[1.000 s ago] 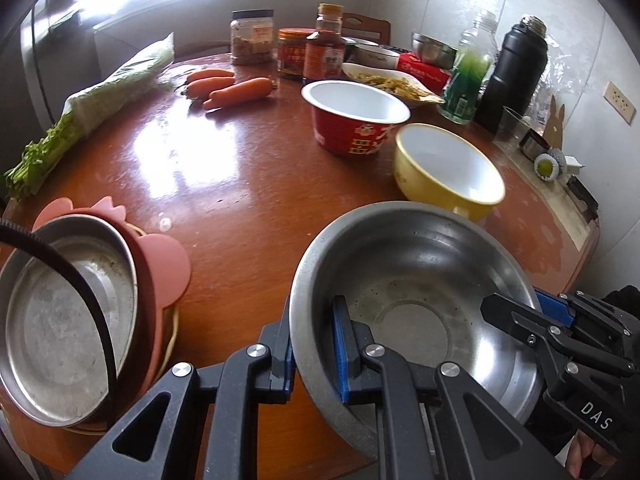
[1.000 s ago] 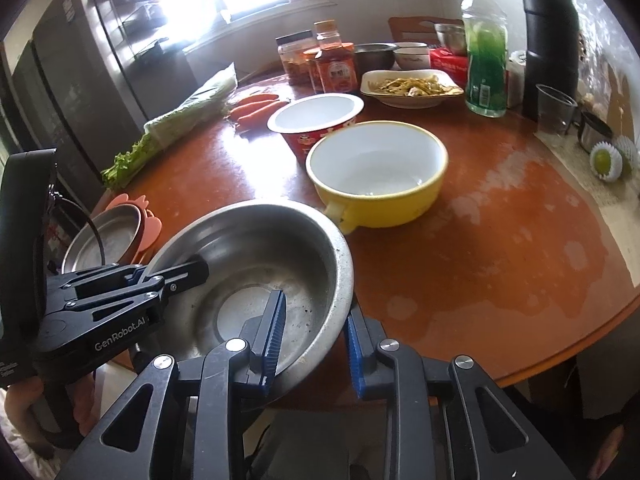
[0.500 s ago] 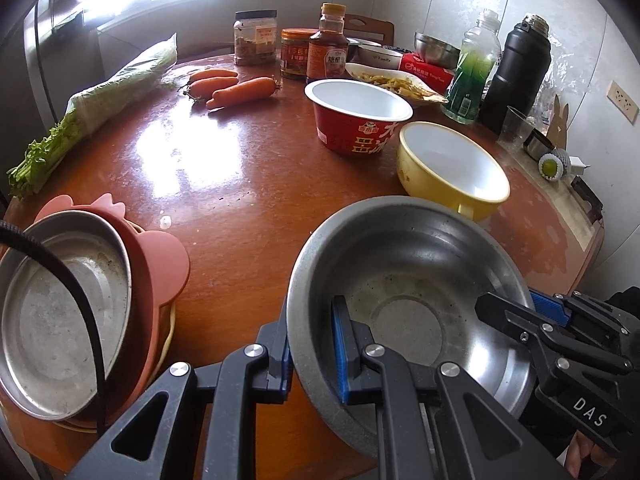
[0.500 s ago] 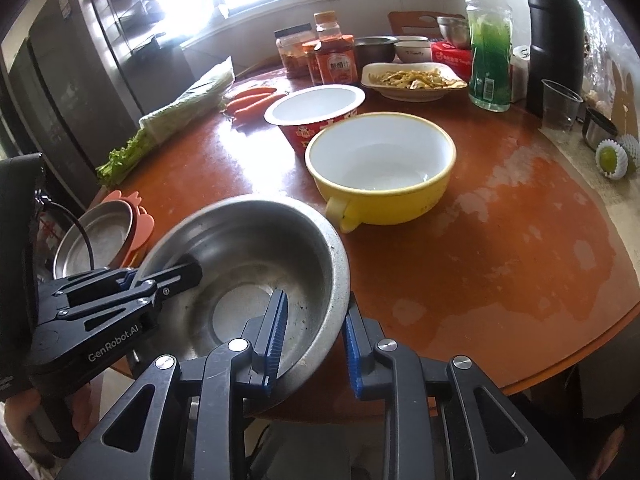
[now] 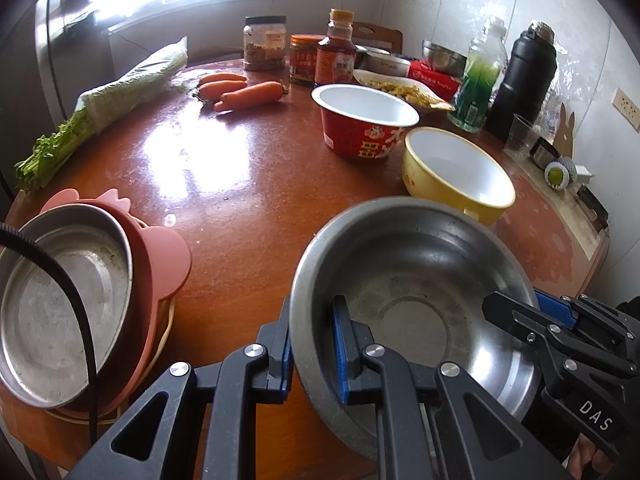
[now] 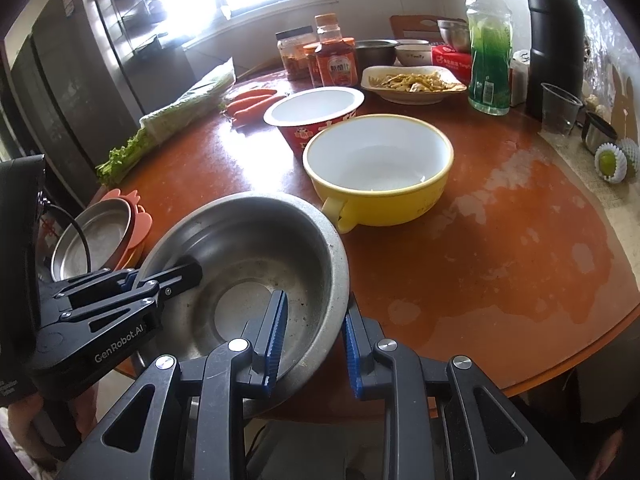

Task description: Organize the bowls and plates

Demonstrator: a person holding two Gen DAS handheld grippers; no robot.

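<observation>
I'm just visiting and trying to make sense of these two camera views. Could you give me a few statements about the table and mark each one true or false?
1. Both sets of fingers grip the steel bowl by its rim, on opposite sides. True: left gripper, right gripper.
2. The yellow bowl is full of noodles. False: it looks empty; the food sits on a white plate farther back.
3. Three carrots lie on the table. True.
4. The red paper bowl is stacked inside the yellow bowl. False: it stands on the table just behind it.
5. A steel plate rests on a pink dish. True.
</observation>
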